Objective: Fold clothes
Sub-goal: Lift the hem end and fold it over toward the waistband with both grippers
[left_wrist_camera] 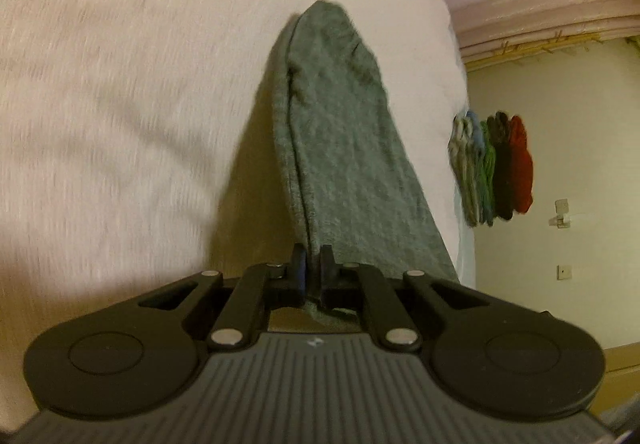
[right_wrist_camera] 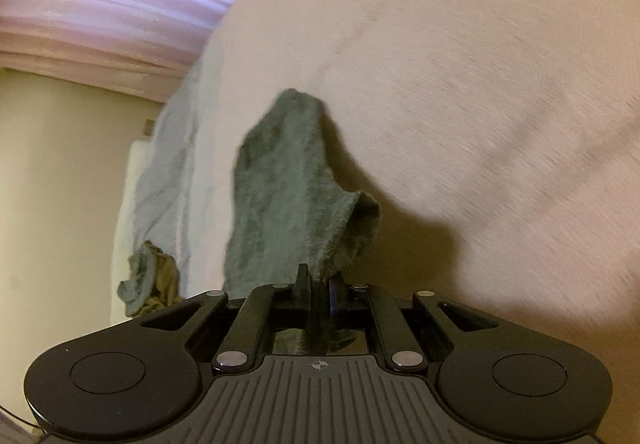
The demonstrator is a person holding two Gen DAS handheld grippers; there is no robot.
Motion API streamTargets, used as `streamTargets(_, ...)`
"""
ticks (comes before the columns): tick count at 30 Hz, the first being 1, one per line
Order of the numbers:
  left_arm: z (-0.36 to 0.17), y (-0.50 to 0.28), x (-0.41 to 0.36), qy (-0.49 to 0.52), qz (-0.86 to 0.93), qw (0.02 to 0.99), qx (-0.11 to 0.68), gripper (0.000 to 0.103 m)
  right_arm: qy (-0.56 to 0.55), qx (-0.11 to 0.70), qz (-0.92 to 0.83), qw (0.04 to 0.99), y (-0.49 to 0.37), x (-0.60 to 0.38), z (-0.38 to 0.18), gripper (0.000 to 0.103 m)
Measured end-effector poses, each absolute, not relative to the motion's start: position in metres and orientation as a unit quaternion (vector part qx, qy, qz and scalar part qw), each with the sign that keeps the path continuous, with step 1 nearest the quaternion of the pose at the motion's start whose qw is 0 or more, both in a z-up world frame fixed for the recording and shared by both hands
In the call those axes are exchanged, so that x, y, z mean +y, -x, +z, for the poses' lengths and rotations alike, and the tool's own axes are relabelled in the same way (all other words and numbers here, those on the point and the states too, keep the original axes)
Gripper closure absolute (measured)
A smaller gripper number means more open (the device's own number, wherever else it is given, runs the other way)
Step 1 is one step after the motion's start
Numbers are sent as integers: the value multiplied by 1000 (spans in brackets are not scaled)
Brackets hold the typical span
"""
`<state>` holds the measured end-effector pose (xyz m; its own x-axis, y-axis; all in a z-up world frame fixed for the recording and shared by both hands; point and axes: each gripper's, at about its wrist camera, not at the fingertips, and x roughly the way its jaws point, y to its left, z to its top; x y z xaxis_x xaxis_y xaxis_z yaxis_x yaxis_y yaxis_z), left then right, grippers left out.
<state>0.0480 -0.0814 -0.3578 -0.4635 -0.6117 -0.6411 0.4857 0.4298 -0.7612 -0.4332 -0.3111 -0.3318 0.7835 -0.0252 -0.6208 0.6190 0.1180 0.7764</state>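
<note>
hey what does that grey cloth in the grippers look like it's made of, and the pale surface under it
The grey cloth looks like soft knit jersey, probably cotton or a blend: matte, heathered, with a stitched hem and limp drape. The pale surface looks like a cream bed sheet or blanket, matte with soft creases; motion blur hides its weave.

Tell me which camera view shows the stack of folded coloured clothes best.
The left wrist view. The stack of folded coloured clothes shows at the bed's right edge, its grey, blue, green, dark and red layers distinct. The right wrist view does not show it, only a crumpled grey-brown garment at the bed's left edge.
</note>
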Motion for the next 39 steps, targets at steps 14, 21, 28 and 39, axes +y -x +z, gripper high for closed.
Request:
streamTargets(14,-356,-25,-69,105,-472,519,704,100,-672,298,-264,624,423,-333,-329,97)
streamTargets(21,-323,-55,-129,181,-471,517,692,99,-681,282,-263,622,389,-400,-291,97)
streamTargets(28,-349,-96,-201,198,-437,517,709,99,-682,275,-284,615,335,-476,-304,97)
streamTargets(39,-401,-129,-285,188,-380,538,728,79,-644,262,-344,631,291,-529,-349,25)
